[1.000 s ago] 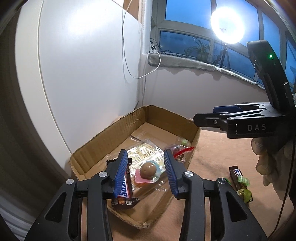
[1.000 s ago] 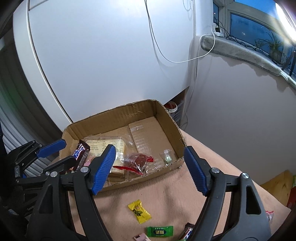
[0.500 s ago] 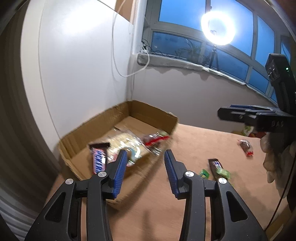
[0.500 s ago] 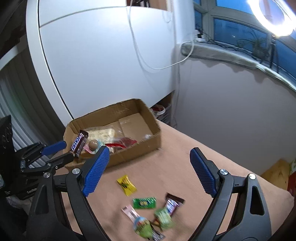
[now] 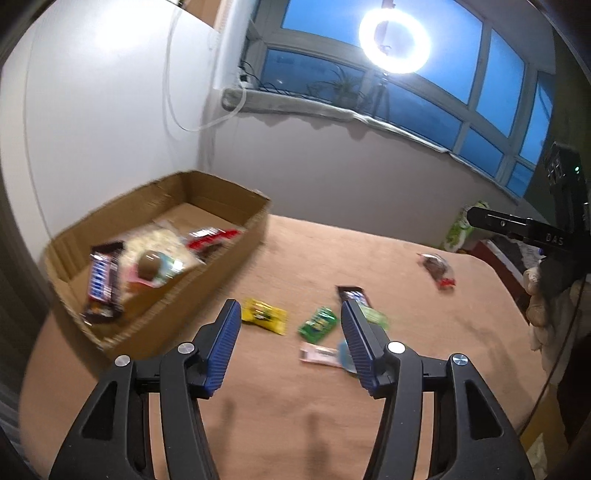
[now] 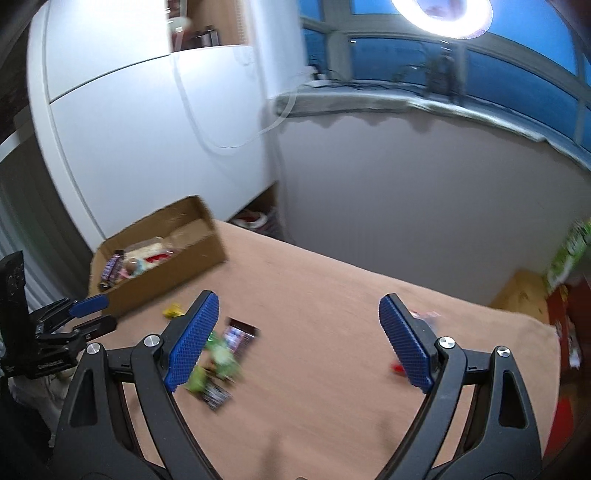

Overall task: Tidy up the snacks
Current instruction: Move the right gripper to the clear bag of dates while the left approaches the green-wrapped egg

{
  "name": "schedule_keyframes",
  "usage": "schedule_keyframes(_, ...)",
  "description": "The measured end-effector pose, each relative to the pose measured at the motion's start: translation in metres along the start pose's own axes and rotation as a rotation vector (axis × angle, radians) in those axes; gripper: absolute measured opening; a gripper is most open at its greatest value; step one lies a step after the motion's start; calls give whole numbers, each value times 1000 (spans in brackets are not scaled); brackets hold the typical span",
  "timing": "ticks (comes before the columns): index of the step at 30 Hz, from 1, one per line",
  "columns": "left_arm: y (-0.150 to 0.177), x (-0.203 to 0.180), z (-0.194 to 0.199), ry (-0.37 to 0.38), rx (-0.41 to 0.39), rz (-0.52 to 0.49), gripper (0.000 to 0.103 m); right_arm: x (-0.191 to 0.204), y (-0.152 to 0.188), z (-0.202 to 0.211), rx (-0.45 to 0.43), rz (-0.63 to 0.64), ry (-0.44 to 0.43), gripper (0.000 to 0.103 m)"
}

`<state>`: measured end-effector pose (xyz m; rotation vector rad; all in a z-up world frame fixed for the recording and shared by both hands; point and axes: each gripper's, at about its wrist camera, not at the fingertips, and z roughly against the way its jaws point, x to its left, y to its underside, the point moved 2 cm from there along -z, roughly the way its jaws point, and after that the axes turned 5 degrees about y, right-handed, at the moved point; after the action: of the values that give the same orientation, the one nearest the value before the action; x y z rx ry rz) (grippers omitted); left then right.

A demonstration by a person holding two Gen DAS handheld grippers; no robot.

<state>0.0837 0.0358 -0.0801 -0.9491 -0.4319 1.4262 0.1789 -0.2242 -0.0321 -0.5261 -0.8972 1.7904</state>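
Observation:
A cardboard box (image 5: 255,236) stands at the table's left and holds a Snickers bar (image 5: 103,282) and several wrapped snacks. Loose on the tan table lie a yellow candy (image 5: 264,315), a green candy (image 5: 319,324), a pink wrapper (image 5: 319,354), a dark bar (image 5: 351,293) and a red-brown candy (image 5: 437,267). My left gripper (image 5: 290,308) hovers over the yellow and green candies, its jaws opening with nothing between them. My right gripper (image 6: 299,299) stands wide open and empty above the table. The blurred snack pile (image 6: 221,354) is by its left finger.
White cabinet doors and a grey wall rise behind the table. A bright ring light (image 5: 394,35) stands at the window. The right gripper (image 5: 517,229) shows at the far right of the left wrist view. Green packaging (image 6: 570,251) and a low box sit beyond the table's right edge.
The left gripper let go of the Snickers bar in the box, drew back to the right over the loose candies and spread its jaws. The right gripper swung right, away from the box.

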Motion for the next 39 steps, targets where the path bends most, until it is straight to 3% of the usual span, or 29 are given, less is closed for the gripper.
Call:
schedule_keyframes(6, 13, -21, -17, 43, 47, -3, 56, -57, 21, 3, 31, -69, 85, 91)
schedule_keyframes(12, 25, -33, -27, 67, 77, 6, 56, -88, 39, -5, 70, -98, 122, 91)
schedule_keyframes(29, 35, -48, -78, 61, 187, -58, 56, -100, 49, -72, 192, -71, 103, 91)
schedule_keyframes(39, 39, -50, -87, 63, 210, -79, 56, -101, 49, -97, 231, -52, 118, 91)
